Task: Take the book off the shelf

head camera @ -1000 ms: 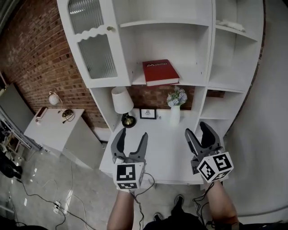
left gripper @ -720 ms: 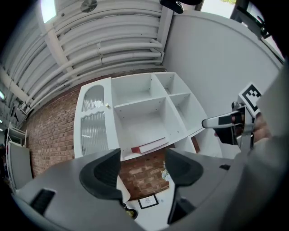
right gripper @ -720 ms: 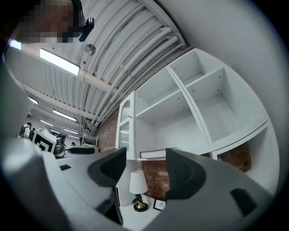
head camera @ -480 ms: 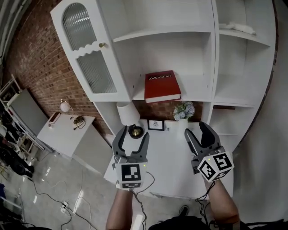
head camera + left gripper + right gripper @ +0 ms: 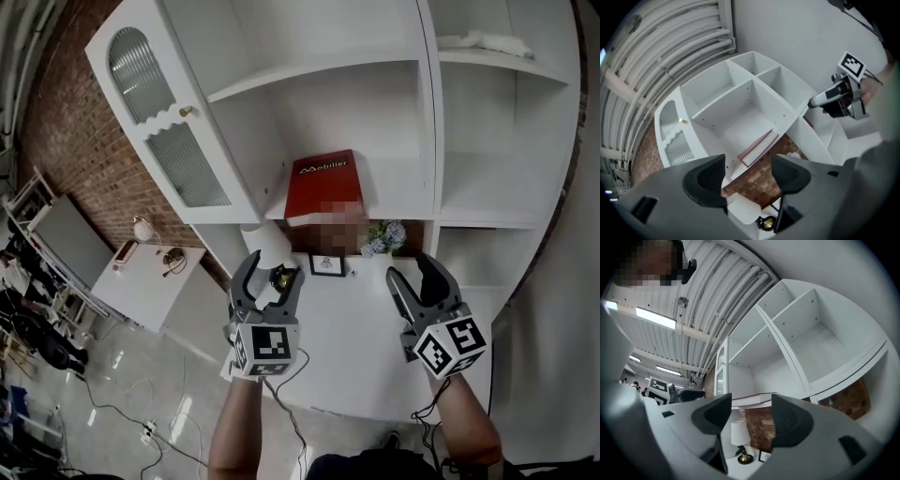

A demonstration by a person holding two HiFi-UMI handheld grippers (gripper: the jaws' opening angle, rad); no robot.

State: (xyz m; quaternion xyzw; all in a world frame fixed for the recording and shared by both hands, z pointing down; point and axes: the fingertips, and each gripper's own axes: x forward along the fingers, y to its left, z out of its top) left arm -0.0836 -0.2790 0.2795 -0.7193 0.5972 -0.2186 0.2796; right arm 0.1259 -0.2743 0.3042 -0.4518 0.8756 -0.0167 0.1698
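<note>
A red book (image 5: pixel 321 181) lies flat on the middle shelf of the white shelving unit (image 5: pixel 427 141), its front edge over the shelf lip. It shows edge-on as the book (image 5: pixel 758 147) in the left gripper view and as the book (image 5: pixel 754 400) in the right gripper view. My left gripper (image 5: pixel 266 277) hangs below and left of the book, jaws open and empty. My right gripper (image 5: pixel 418 276) is below and right of it, also open and empty. Both sit well short of the shelf.
A white lamp (image 5: pixel 265 244), a small framed picture (image 5: pixel 326 265) and a vase of flowers (image 5: pixel 382 237) stand on the white desk (image 5: pixel 356 356) under the shelf. A glazed cabinet door (image 5: pixel 159 117) stands open at left. A side table (image 5: pixel 145 281) sits by the brick wall.
The view has tilted up, so the shelf and book sit lower and nearer in frame. Both grippers have risen slightly toward the shelf, jaws unchanged.
</note>
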